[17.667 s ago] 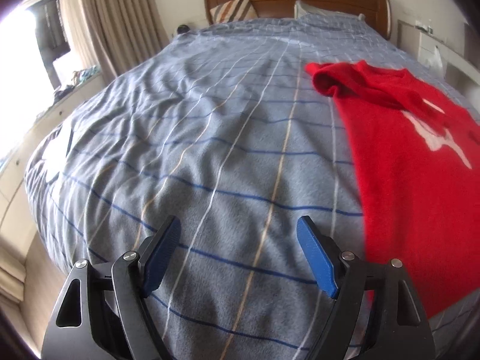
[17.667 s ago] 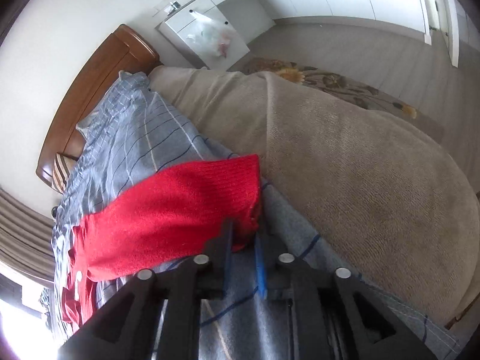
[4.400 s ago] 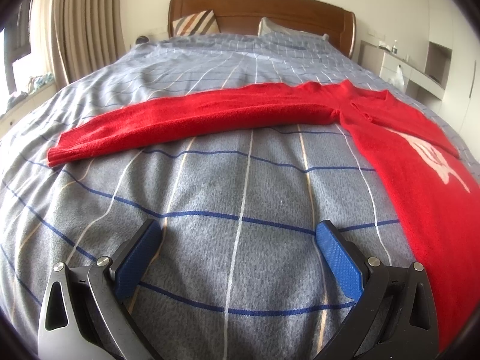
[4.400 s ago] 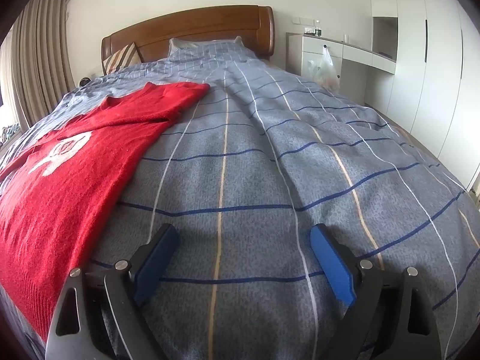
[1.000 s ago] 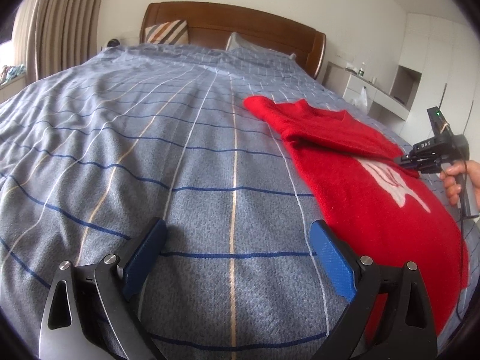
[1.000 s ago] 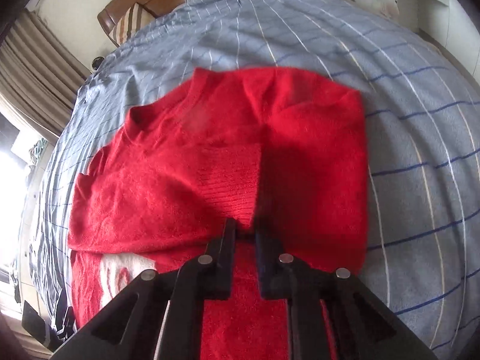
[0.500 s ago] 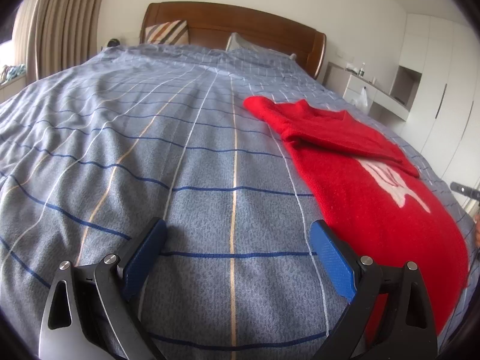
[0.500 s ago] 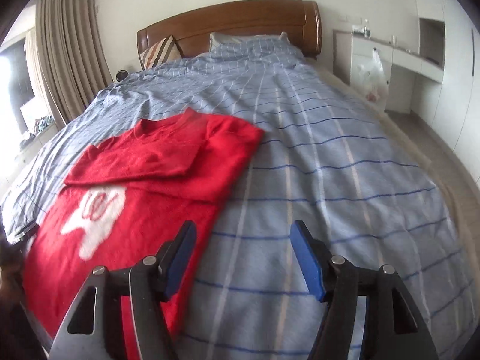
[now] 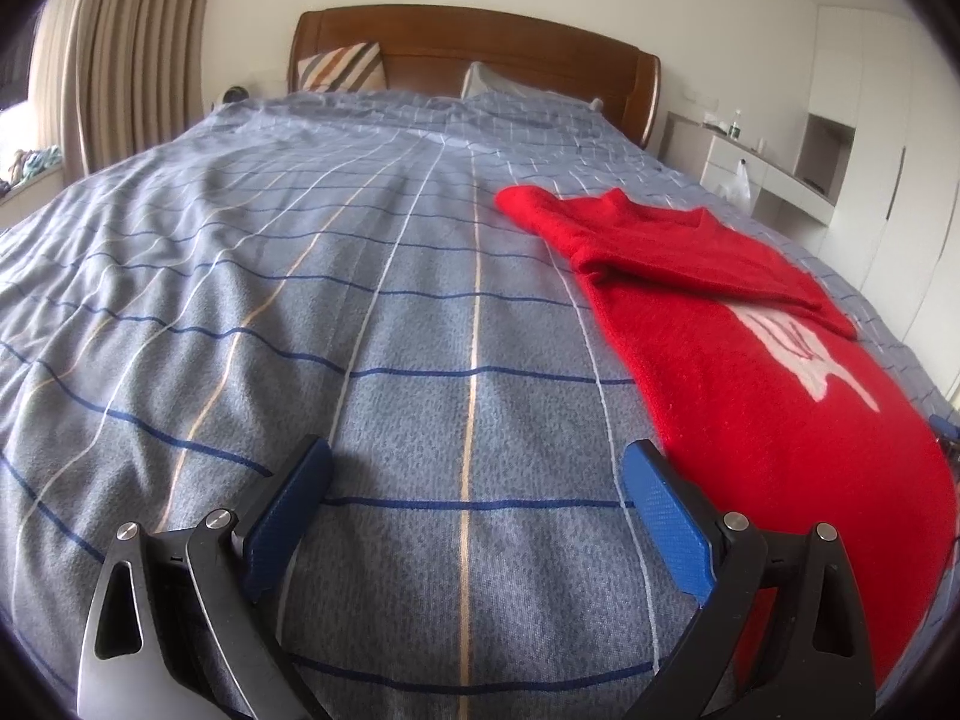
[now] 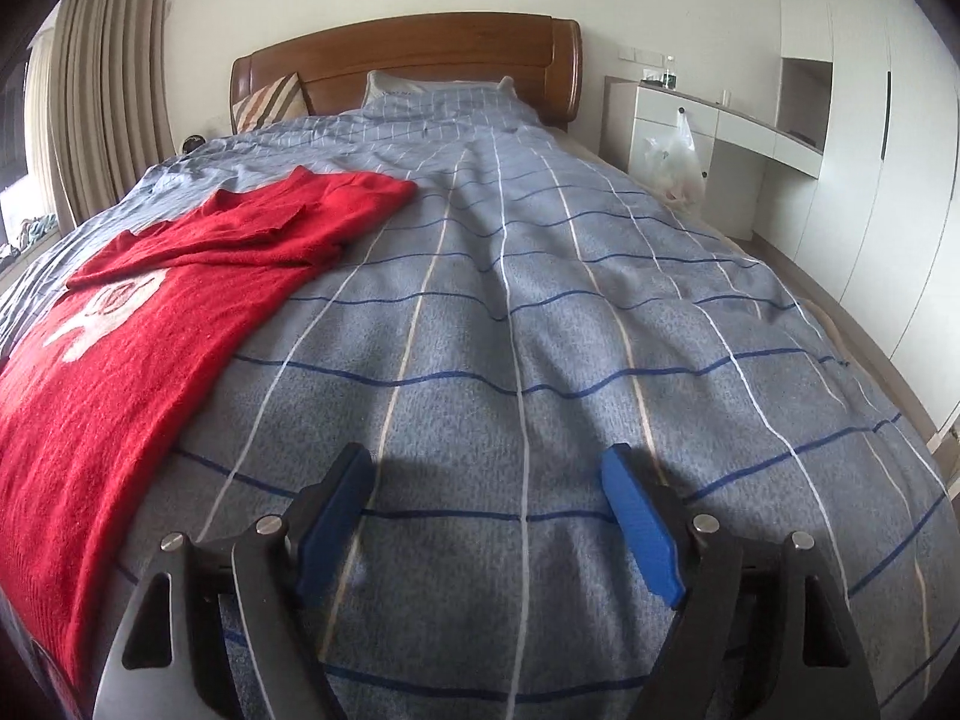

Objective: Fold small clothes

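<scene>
A red sweater (image 9: 750,372) with a white print lies flat on the blue-grey checked bedspread (image 9: 360,312), both sleeves folded across its chest. In the left wrist view it lies to the right of my left gripper (image 9: 474,474), which is open and empty over bare bedspread. In the right wrist view the red sweater (image 10: 138,324) lies to the left of my right gripper (image 10: 486,480), which is open and empty near the foot of the bed.
A wooden headboard (image 10: 420,60) with pillows stands at the far end. Curtains (image 9: 120,60) hang on the left. A white desk with a plastic bag (image 10: 672,162) and white wardrobes (image 10: 870,150) stand on the right, past the bed's edge.
My right gripper let go of the sleeve, opened, and drew back to the foot of the bed. The sleeve now lies folded on the chest. The left gripper hardly moved.
</scene>
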### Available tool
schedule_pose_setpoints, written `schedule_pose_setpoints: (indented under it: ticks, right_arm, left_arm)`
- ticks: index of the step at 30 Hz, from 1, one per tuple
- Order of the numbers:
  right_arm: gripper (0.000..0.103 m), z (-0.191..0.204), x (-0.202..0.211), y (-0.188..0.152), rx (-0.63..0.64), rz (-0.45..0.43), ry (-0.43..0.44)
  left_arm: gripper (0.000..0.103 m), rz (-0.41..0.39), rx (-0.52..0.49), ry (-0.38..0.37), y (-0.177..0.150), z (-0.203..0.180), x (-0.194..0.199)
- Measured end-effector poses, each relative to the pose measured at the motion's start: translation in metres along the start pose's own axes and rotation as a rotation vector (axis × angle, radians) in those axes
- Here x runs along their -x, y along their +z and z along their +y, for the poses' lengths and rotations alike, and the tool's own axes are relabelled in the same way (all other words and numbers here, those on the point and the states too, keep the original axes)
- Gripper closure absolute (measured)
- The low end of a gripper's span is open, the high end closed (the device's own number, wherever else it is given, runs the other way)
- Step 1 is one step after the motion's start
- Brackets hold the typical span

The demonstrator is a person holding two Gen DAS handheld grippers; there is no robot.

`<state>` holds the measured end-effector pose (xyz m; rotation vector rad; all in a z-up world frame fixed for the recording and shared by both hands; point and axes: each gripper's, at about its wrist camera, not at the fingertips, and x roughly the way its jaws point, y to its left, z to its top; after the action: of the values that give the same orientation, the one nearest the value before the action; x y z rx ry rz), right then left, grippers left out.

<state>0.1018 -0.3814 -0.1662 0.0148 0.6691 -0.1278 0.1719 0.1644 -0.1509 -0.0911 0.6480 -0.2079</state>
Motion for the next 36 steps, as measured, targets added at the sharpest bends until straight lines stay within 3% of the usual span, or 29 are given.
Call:
schedule_pose_setpoints:
  ticks: [36]
  right_arm:
    - [0.021, 0.0071, -0.0012, -0.0012, 0.015, -0.003, -0.021]
  left_arm:
    - [0.003, -0.002, -0.006, 0.033, -0.0006, -0.0035, 0.0004]
